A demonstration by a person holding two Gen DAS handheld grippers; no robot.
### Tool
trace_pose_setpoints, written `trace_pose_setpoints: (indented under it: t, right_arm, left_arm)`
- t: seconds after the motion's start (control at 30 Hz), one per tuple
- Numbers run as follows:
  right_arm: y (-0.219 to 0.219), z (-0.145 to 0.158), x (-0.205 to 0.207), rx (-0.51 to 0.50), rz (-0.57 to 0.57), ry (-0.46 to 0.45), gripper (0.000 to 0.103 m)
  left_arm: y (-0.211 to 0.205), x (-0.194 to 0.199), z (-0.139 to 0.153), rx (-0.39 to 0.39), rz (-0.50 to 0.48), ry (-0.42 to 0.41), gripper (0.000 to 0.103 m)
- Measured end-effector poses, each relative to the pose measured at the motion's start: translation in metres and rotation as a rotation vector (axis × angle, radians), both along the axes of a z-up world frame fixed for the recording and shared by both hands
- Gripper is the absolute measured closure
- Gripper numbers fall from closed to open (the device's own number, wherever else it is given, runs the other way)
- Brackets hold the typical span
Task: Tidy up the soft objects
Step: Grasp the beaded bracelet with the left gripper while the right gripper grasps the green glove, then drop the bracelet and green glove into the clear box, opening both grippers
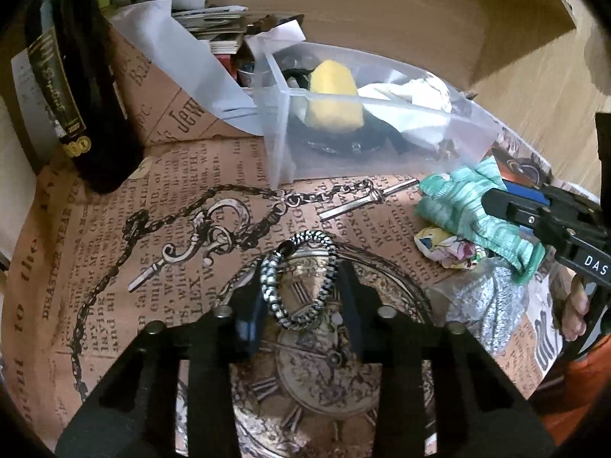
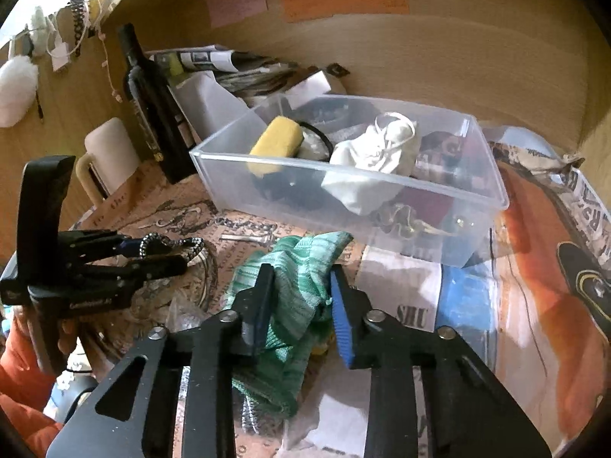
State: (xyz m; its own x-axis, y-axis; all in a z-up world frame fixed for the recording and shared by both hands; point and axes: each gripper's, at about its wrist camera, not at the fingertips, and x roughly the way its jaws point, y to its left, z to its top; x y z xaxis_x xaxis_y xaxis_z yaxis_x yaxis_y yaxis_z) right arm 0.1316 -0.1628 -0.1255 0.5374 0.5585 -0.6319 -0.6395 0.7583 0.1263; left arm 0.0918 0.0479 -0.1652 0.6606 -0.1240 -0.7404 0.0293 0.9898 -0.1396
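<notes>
The left tool (image 1: pixel 301 297) pinches a braided elastic hair tie (image 1: pixel 299 280) on the near surface (image 1: pixel 114 267), the right tool (image 2: pixel 301 305) clamps the bunched green knit cloth (image 2: pixel 290 286) before the clear bin (image 2: pixel 382 225) — both light, limp, best gripped mid-fold.

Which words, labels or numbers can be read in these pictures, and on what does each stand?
"DAS": right hand-held gripper, on its body.
"DISASTER NEAR": printed table covering.
"Jew", cut off: same covering, by the clear plastic box.
"SHU", cut off: newspaper sheet.
Dark bottle label: script, unreadable.
Sticky notes: blurred.
</notes>
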Motion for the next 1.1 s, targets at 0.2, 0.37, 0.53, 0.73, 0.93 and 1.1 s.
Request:
trace_pose_setpoints:
  t: [0.2,0.37,0.53,0.73,0.93,1.1]
  right_arm:
    - [-0.003,0.010,-0.003,0.031,-0.002,-0.031,0.084]
    - [-0.009,0.023,-0.006,0.065,-0.011,-0.067,0.085]
    - [-0.017,0.043,-0.008,0.100,-0.034,-0.126,0.087]
    - [-0.029,0.067,-0.005,0.135,-0.078,-0.201,0.087]
    - [-0.042,0.088,0.008,0.161,-0.132,-0.268,0.087]
    - [-0.048,0.102,0.022,0.171,-0.174,-0.313,0.087]
  left_arm:
    - [0.002,-0.008,0.010,0.000,0.011,-0.029,0.074]
    - [-0.002,-0.017,0.029,0.018,0.005,-0.080,0.075]
    - [-0.008,-0.016,0.054,0.026,-0.010,-0.150,0.075]
    - [-0.020,-0.009,0.082,0.033,-0.036,-0.232,0.075]
    - [-0.032,0.006,0.108,0.027,-0.060,-0.303,0.074]
    - [-0.038,0.029,0.117,0.030,-0.054,-0.315,0.074]
